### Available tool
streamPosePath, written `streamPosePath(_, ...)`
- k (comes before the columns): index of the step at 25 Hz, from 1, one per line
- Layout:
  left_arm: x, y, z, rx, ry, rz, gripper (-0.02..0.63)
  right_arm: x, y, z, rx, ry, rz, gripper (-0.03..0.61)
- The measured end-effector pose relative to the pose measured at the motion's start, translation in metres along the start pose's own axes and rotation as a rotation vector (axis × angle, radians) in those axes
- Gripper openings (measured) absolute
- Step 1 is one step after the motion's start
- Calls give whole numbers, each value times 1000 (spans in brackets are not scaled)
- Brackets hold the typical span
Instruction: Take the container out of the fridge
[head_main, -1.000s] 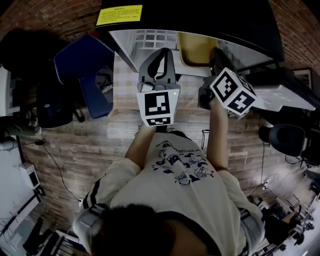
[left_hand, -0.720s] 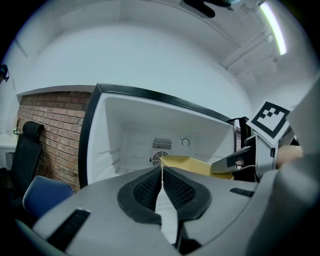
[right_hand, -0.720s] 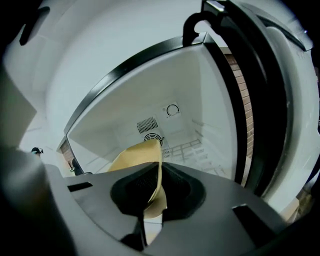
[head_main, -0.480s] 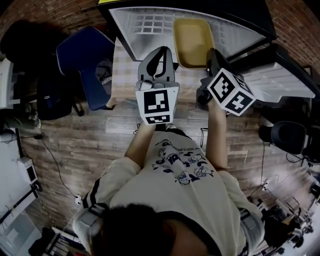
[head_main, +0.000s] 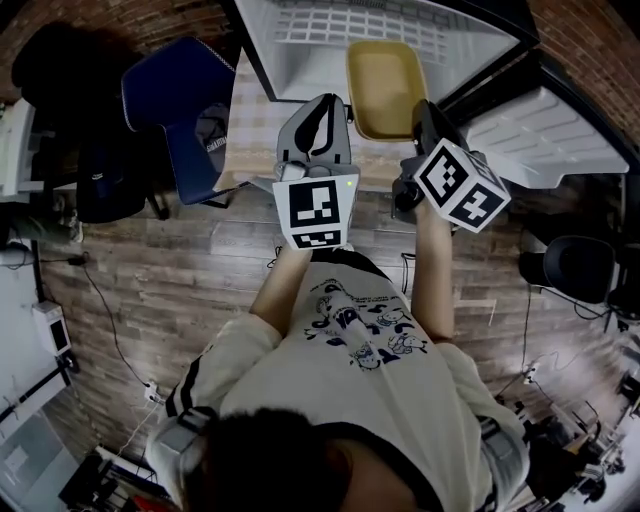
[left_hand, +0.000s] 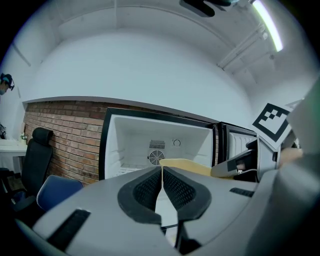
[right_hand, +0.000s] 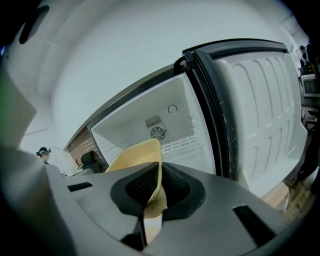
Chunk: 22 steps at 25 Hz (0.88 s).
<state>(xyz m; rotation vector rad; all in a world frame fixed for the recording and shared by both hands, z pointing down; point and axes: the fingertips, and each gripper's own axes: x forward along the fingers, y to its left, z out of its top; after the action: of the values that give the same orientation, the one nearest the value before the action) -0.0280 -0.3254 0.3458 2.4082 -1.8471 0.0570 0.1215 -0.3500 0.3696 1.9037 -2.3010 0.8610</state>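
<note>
In the right gripper view we see the right claw pinching the thin rim of the yellow container. The yellow wall runs down between the dark pads and out below them. In the left gripper view the left claw is pressed together, with only a pale sliver between its pads. The container's edge begins right at the jaw tips and runs off to the right, so we read this claw as nipping the rim on the left side.

In the head view both claws point away from the person, toward the fridge. The left one is level and straight ahead. The right one is turned slightly inward, its marker cube tilted. The left marker cube faces up at the camera. Both forearms are stretched forward from the body, roughly parallel.

The container lies between the two claws, its long side running near to far. It sits at the mouth of the open fridge. We cannot tell whether it rests on the fridge's floor or hangs from the claws alone.

Beyond it, the white inside of the fridge shows a round fan vent on the back wall. The fridge door stands swung open to the right. To the left are a brick wall and a blue chair, and a wooden floor lies underneath.
</note>
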Motion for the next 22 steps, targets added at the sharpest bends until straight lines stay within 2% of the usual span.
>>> streamPosePath(11, -48, -9, -6, -4, -3, 31, 23, -41, 2, -27, -6, 19, 9, 41)
streamPosePath(16, -62, -14, -6, -3, -8, 43, 23, -50, 7, -43, 6, 41, 52, 41)
streamPosePath(19, -70, -16, -8, -1, -7, 45, 23, -59, 7, -43, -9, 34, 30, 41)
streamPosePath(22, -75, -18, -9, -1, -7, 49, 23, -62, 9, -49, -7, 42, 45, 41)
